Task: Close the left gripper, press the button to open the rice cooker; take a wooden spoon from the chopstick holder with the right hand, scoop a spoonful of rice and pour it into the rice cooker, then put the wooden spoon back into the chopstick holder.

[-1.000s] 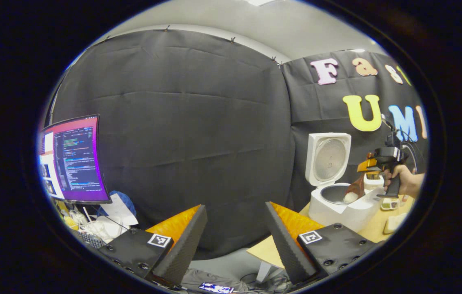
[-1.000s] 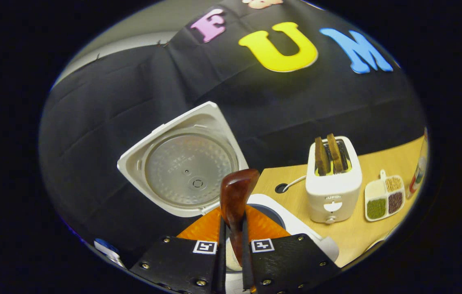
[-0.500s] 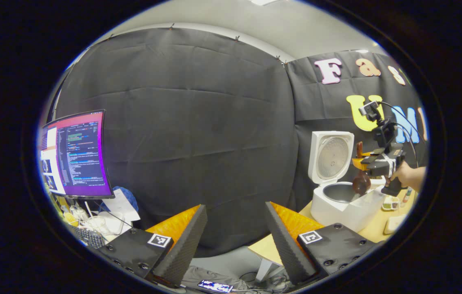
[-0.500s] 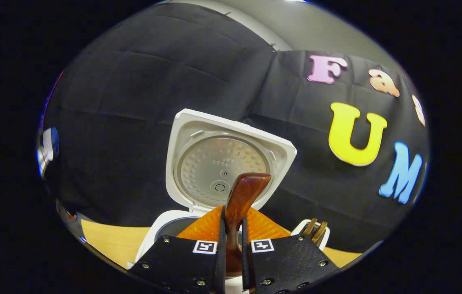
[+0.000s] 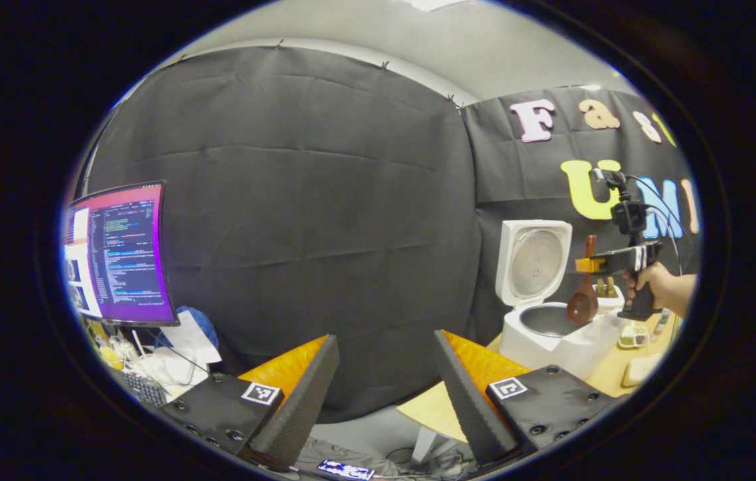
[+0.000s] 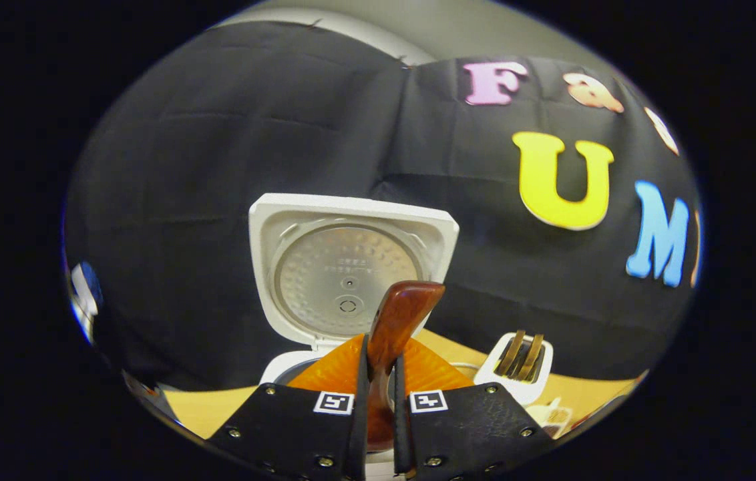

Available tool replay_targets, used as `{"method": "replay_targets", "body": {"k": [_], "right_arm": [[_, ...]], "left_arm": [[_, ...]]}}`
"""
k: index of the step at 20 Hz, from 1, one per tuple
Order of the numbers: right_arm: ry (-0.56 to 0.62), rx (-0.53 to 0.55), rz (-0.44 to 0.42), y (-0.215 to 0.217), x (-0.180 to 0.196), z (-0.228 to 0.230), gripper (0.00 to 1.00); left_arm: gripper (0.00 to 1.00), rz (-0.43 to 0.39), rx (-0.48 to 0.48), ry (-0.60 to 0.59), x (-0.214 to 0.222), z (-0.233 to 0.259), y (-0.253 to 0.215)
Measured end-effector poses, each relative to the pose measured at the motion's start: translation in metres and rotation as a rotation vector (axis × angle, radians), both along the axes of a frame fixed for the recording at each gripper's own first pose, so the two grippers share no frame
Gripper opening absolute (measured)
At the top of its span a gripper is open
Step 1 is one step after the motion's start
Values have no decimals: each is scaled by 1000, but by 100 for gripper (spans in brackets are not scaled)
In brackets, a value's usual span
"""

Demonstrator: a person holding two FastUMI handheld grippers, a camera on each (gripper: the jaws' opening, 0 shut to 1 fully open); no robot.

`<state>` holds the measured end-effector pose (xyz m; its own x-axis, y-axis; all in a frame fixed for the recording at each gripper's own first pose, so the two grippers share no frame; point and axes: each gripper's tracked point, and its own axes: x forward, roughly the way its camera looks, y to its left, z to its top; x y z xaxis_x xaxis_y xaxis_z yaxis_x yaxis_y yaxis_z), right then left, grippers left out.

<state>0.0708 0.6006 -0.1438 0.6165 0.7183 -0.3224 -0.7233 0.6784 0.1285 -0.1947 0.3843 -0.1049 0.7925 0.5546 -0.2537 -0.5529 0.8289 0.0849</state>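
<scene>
Holding a wooden spoon by its handle, the right tool hangs over the open rice cooker, its fingers pinching the reddish-brown handle between them. Seen from the left gripper view, the spoon hangs bowl-down, the bowl just above the cooker's inner pot, and a hand grips the tool's black handle. The cooker's white lid stands upright behind the spoon. A white toaster with two brown slices sits just beside the cooker on the pale wood surface.

The left tool idles well apart from the cooker, its two fingers spread wide and holding nothing, with a lit monitor beyond.

The spoon looks stiff, light and smoothly lacquered, so probably a little slippery. A firm pinch mid-handle, as now, should keep it from twisting on the way back to the chopstick holder.
</scene>
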Motion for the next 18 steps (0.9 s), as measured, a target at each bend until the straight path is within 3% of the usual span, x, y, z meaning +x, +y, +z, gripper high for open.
{"method": "replay_targets", "body": {"k": [4, 8, 17, 18], "right_arm": [[258, 171, -81, -27, 23, 6, 16], [377, 331, -182, -75, 30, 31, 16], [388, 403, -329, -206, 47, 47, 16], [377, 398, -353, -225, 48, 47, 16]], "left_arm": [[100, -37, -10, -32, 21, 13, -15], [98, -102, -38, -62, 51, 17, -32], [100, -297, -93, -111, 128, 26, -117], [95, -321, -94, -120, 136, 29, -129]]}}
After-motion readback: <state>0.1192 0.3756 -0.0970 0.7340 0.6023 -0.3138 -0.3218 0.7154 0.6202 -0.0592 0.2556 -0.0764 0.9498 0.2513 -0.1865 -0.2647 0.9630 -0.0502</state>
